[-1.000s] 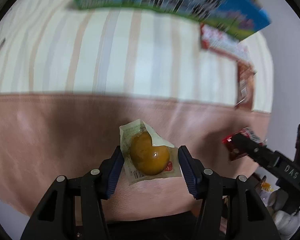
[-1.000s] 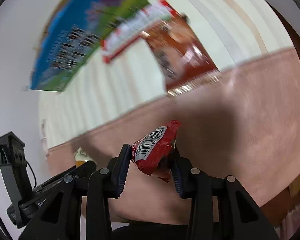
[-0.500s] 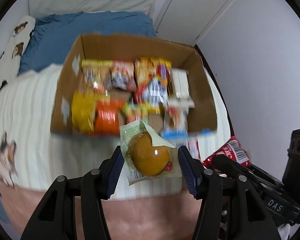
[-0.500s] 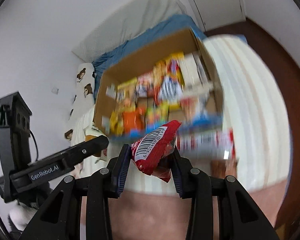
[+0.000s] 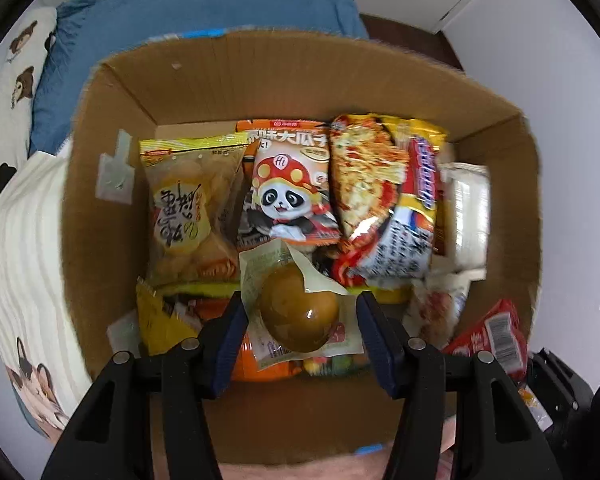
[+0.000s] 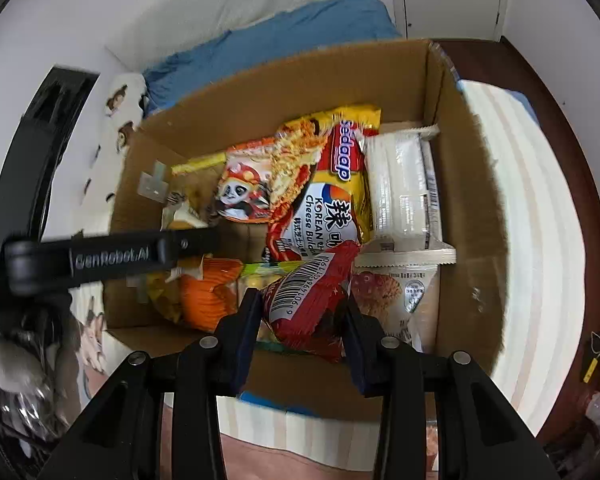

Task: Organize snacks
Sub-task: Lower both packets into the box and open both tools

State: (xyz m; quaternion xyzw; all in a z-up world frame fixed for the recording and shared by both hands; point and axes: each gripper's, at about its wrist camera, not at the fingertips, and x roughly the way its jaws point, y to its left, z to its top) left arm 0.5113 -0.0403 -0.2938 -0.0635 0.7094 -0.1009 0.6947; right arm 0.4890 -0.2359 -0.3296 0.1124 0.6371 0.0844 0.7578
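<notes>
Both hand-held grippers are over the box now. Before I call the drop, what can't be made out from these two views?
- Box floor: both views, covered by snack packs.
- Packs under the egg pack: left wrist view, hidden by it and the left hand-held gripper.
- Front of the red packet: right wrist view shows only its barcode side.
- White pack: left wrist view, blurred, print unreadable.
- Orange bag: right wrist view, partly behind the left gripper's arm.
</notes>
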